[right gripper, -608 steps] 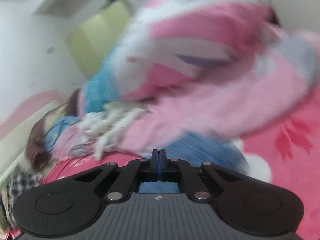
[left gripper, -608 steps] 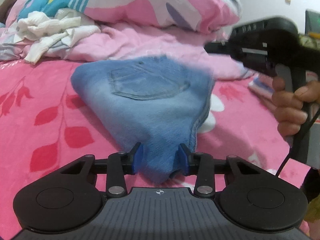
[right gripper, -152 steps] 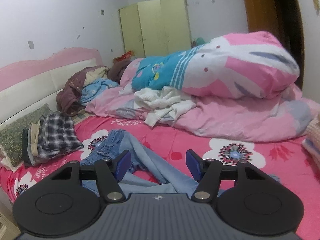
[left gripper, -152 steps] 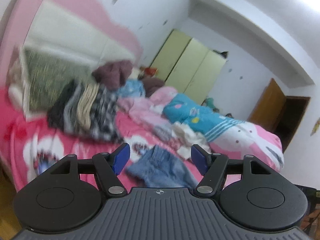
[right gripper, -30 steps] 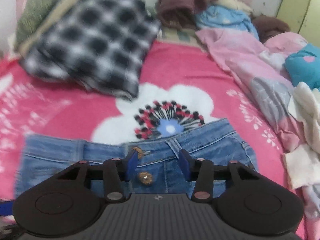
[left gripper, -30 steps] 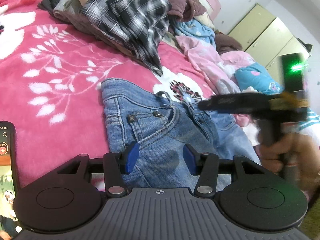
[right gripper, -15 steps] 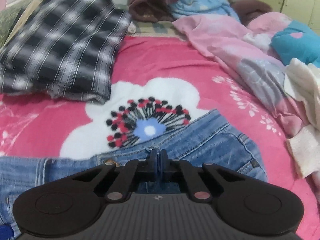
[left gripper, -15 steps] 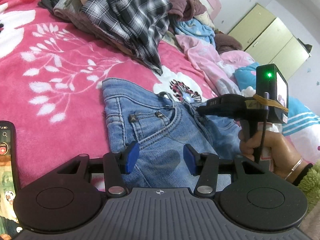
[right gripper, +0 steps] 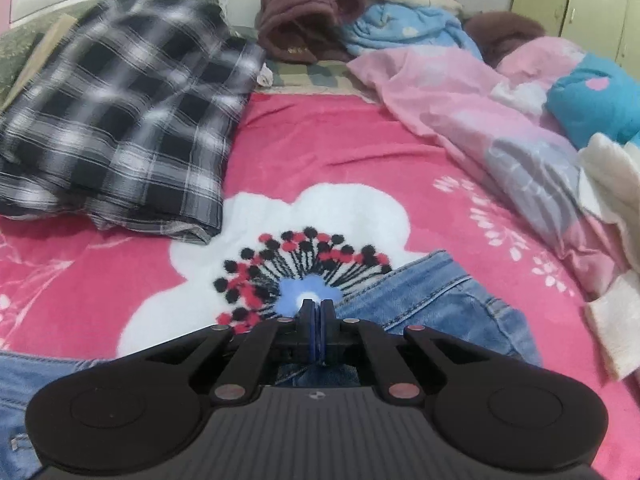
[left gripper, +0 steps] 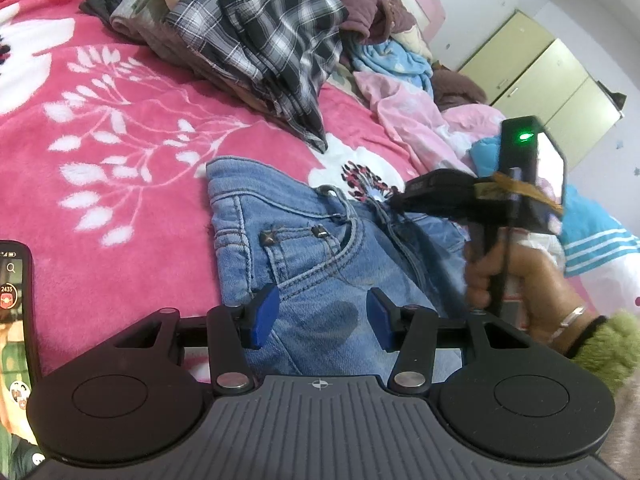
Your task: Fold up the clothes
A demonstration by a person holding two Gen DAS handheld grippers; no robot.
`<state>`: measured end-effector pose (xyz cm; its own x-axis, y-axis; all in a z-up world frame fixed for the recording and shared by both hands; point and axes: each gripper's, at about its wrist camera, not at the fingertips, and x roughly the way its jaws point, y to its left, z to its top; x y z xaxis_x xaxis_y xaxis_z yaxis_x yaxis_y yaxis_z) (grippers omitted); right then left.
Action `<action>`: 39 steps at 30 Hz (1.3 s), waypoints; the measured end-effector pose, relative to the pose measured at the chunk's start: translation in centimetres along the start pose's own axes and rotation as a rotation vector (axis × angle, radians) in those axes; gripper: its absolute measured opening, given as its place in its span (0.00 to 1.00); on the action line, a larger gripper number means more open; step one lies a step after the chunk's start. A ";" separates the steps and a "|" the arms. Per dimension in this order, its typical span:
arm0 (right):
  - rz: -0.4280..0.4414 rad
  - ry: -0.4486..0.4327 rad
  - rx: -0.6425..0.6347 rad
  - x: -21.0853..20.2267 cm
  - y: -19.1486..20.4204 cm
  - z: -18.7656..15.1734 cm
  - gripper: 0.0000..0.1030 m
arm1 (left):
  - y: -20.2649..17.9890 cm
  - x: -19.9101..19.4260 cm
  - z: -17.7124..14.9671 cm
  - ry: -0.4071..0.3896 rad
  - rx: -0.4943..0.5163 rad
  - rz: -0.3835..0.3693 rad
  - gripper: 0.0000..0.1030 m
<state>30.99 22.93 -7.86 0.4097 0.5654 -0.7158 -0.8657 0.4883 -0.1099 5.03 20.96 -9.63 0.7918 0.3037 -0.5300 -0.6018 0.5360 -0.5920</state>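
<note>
Pink floral bedding covers the bed, with a phone showing at the far left of the left wrist view. Toward the head of the bed lies a plaid shirt on a heap of other clothes. Blue jeans are spread flat on the bed's middle, waistband toward the plaid shirt. The left gripper hovers over the front pocket area, its blue fingers set apart with denim between them but not pinched. Farther right, the right gripper has its fingers pressed together on the jeans' waistband near the fly. The person's right hand grips its handle. A pink quilt lies bunched along the bed's right side.
</note>
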 end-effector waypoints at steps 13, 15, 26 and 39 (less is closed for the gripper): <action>0.001 -0.143 0.238 -12.3 -7.1 -1.3 0.21 | -0.2 -0.3 -0.3 -0.019 0.011 0.003 0.49; -0.034 -0.160 0.290 -16.6 -8.9 -3.6 0.22 | -0.3 -0.5 -0.4 -0.029 0.017 0.002 0.49; -0.273 -0.199 0.591 -41.8 -13.4 -21.4 0.42 | -5.1 -5.5 -1.9 -0.130 0.351 -0.137 0.57; -0.473 -0.020 1.115 -49.0 -15.4 -39.6 0.47 | -12.3 -0.5 -9.4 0.308 0.694 -0.364 0.59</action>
<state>12.90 -38.62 1.64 0.6313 0.1815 -0.7540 0.0901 0.9485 0.3038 11.05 6.79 -7.78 0.7996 -0.1559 -0.5799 -0.0341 0.9523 -0.3031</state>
